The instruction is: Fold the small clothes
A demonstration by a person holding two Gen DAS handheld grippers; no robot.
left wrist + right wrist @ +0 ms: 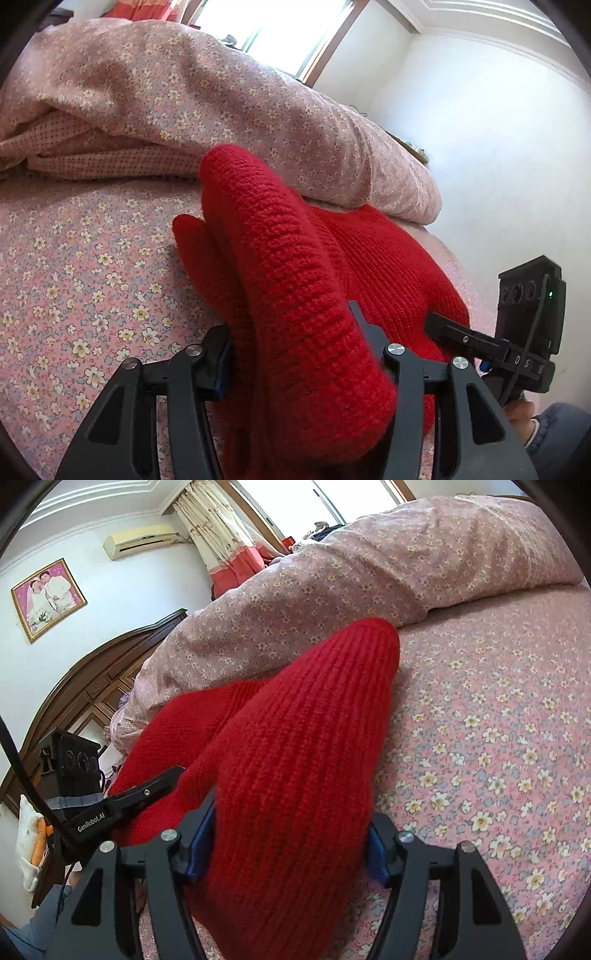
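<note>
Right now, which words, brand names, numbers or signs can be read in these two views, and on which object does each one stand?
"GenRobot.AI": white print on the black body of the left gripper, seen in the right wrist view.
"D" and "5": pale characters on the black body of the right gripper, seen in the left wrist view; a mark above them is too small to read.
Red knitted garment, flowered bedsheet: no text.

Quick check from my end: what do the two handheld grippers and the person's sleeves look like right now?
Both grippers are matte black with silver pivot bolts and blue pads inside the jaws. The left gripper carries white "GenRobot.AI" lettering, a black camera box and a black cable. The right gripper has a similar box with a green light and white markings. A blue denim-like sleeve covers the wrist behind it.
</note>
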